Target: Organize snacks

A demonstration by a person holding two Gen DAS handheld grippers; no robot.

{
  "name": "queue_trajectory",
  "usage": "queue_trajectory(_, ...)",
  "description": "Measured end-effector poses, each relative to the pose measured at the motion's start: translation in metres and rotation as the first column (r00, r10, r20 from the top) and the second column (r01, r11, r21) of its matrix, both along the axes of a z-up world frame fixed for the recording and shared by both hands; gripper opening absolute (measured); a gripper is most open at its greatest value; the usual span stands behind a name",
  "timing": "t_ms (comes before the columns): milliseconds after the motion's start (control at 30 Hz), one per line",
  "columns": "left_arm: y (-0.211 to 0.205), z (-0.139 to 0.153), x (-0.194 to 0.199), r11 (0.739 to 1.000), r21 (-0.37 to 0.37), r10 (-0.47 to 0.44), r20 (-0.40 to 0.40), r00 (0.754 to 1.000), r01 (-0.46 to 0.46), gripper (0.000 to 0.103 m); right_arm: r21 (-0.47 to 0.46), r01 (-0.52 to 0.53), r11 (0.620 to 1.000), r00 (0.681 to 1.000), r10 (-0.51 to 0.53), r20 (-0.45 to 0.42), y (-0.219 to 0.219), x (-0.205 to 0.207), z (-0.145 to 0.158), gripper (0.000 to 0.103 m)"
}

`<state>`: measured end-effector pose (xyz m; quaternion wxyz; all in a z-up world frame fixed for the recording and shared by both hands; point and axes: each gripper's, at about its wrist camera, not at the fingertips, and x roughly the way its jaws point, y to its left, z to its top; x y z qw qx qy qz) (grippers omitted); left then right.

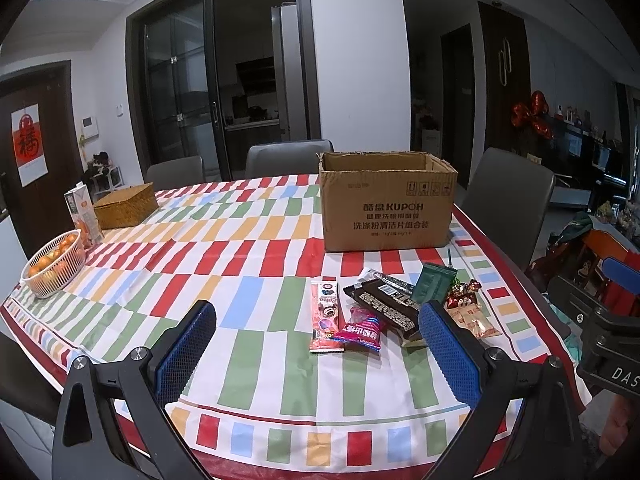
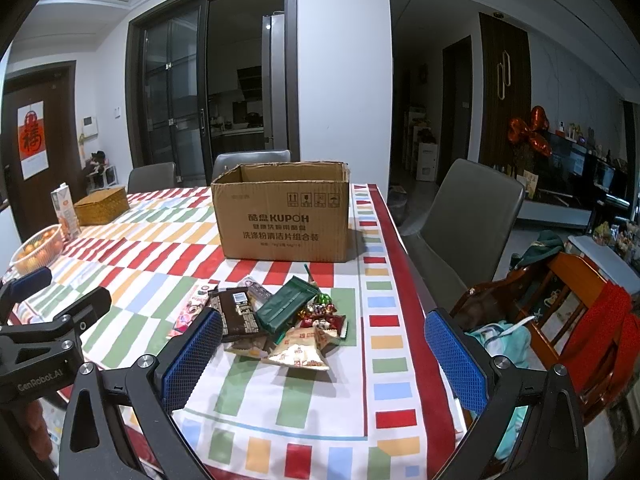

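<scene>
Evidently nothing is sorted yet: the snack packets (image 2: pixel 276 320) lie heaped on the worktop (image 1: pixel 248 364) in front of the open cardboard box (image 1: pixel 386 204), whose inside is hidden. Left tool (image 1: pixel 316 360) and right tool (image 2: pixel 324 364) both gape, empty. Orange basket (image 1: pixel 54 264), carton (image 1: pixel 84 216) and wicker box (image 1: pixel 126 206) stand well apart; path unobstructed.

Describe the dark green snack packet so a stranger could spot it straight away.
Find the open cardboard box on the striped tablecloth. The snack pile lies in front of it. The dark green packet lies tilted on top, right of the brown chocolate bar; it is the pile's only plain green wrapper.
</scene>
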<state>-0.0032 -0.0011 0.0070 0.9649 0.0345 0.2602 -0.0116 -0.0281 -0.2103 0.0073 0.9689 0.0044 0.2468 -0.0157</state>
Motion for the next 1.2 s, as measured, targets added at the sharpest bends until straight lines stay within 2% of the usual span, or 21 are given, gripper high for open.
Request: queue_trajectory(1200, 0.0013, 0.0021, -0.0009, 1.000, 0.007, 0.002, 0.008, 1.000, -0.002, 0.103, -0.004, -0.001, 1.000, 1.000, 0.001, 0.003, 0.0008, -0.0002, 0.0001, 0.102)
